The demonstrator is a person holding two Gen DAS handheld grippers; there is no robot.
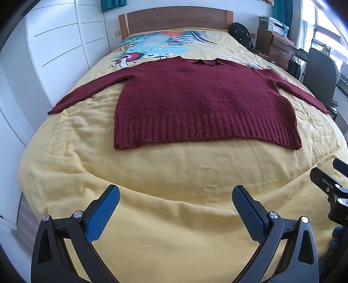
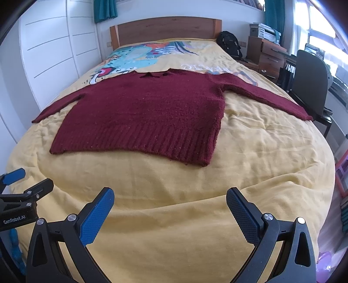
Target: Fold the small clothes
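the sweater (image 1: pixel 204 102) looks like a thick, soft knit, so it probably drapes limply, sags when lifted, and carries a bit of weight for its size. it should not slip between the textured blue pads (image 1: pixel 104 214), but a pinch on a single layer could stretch the knit. the best holds are likely the cuff of a sleeve (image 1: pixel 82 93) or a corner of the ribbed hem (image 1: pixel 206 131), where the fabric is denser.

it is dark red, lying flat and face up across the middle of a bed with a yellow bedspread (image 1: pixel 174 174), both sleeves spread outward and the collar toward the wooden headboard (image 1: pixel 176 18). nothing is folded yet.

the left gripper (image 1: pixel 176 210) and the right gripper (image 2: pixel 169 212) both hover over the near end of the bed, well short of the hem, fingers wide apart and empty.
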